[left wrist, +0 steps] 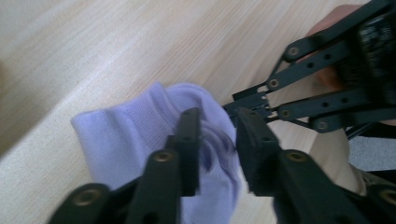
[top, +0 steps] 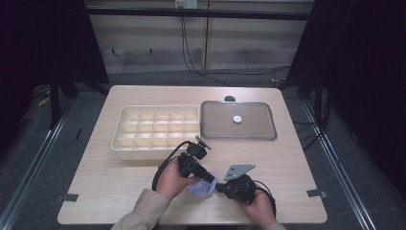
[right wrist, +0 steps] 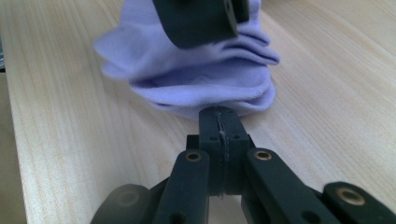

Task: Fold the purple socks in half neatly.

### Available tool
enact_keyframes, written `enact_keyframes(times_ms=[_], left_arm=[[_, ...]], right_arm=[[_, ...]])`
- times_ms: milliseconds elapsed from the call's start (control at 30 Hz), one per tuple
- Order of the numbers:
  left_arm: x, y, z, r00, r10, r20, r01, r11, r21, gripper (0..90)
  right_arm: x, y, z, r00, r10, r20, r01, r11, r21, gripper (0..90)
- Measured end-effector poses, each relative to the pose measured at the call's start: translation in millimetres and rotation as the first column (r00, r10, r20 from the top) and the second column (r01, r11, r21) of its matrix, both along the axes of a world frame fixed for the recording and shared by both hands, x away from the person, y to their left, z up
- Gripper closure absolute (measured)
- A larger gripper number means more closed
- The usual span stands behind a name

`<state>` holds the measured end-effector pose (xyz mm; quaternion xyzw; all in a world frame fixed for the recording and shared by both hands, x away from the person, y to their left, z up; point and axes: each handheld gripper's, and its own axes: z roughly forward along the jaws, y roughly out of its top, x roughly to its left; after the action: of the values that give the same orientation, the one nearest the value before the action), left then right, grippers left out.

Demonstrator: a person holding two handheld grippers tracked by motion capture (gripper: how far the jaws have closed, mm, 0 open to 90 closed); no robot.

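The lilac sock (top: 201, 187) lies bunched on the table (top: 119, 182) near the front edge, between the two grippers and well short of the divided box (top: 125, 115). The right gripper (right wrist: 219, 122) is pressed closed, pinching the sock's edge. The left gripper (left wrist: 215, 135) stands parted over the folds, pads not pressing. Judging by this, folding is under way; stowing the sock in a compartment is not yet done.
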<state>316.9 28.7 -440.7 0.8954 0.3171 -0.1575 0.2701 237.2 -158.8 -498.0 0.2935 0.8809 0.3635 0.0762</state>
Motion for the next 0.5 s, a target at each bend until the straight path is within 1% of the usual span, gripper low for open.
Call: enact_keyframes(times_ms=[67,133,167,267,333,367,400,467,500], left_arm=[[-0.3,2.6,3.2,1.0,-0.003,0.001,0.003,1.0,0.003,68.3],[-0.4,5.6,5.6,1.0,0.008,0.003,-0.008,1.0,-0.005,67.0],[-0.4,7.4,7.2,0.9998,0.015,0.014,-0.014,0.9999,-0.007,66.0],[0.4,12.8,10.6,0.9994,0.028,0.022,-0.027,0.9994,-0.021,66.0],[0.7,14.9,10.9,0.9995,0.025,0.021,-0.025,0.9996,-0.015,66.8],[0.5,15.6,10.9,0.9993,0.032,0.021,-0.031,0.9994,-0.012,67.0],[0.8,16.1,10.6,0.9991,0.031,0.027,-0.031,0.9995,-0.006,67.0],[1.0,16.8,9.4,0.9989,0.038,0.027,-0.037,0.9992,-0.015,67.6],[1.3,17.0,9.2,0.999,0.033,0.03,-0.032,0.9994,-0.01,67.5]], right_arm=[[-0.1,-0.1,-0.1,1.0,-0.001,-0.001,0.001,1.0,0.002,89.3],[0.0,0.0,0.0,1.0,0.001,-0.001,-0.001,1.0,0.001,89.3],[-0.3,0.2,0.1,1.0,-0.001,-0.003,0.001,1.0,0.001,89.3],[-0.4,0.1,-0.1,1.0,-0.002,-0.002,0.002,1.0,0.003,89.3],[-0.2,0.0,-0.1,1.0,-0.003,-0.001,0.003,1.0,0.001,89.3],[-0.2,0.0,-0.1,1.0,-0.003,0.001,0.003,1.0,0.001,89.3],[-0.2,0.0,0.0,1.0,-0.003,0.0,0.003,1.0,0.001,89.3],[-0.1,0.1,-0.2,1.0,-0.002,0.0,0.002,1.0,0.003,89.3],[-0.4,0.2,0.0,1.0,-0.003,-0.003,0.003,1.0,0.002,89.3]])
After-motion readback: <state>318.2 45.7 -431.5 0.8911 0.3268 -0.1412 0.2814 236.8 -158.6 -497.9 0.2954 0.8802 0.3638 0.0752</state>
